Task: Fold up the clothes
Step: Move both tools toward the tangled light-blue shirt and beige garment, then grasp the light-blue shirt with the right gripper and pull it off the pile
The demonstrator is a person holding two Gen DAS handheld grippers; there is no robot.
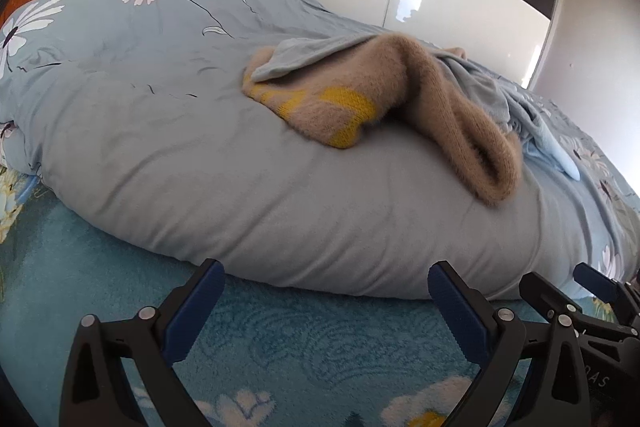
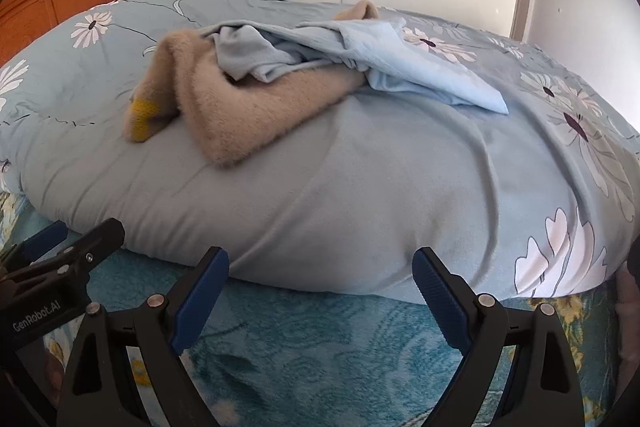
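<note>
The left tongs (image 1: pixel 326 281) and right tongs (image 2: pixel 320 269) are both hovering spread wide and empty, side by side over the teal floral blanket (image 2: pixel 320 347) at the bed's edge. A tan sweater (image 1: pixel 436 107) and a light blue garment (image 2: pixel 400 63) are lying tangled, unfolded, atop the flowered duvet (image 1: pixel 280 195).

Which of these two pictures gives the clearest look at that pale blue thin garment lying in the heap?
The right wrist view. There the pale blue thin garment spreads open across the fuzzy tan sweater, its long flap running out to the right. The left wrist view shows only parts of it, draped over the sweater and bunched behind it.
</note>
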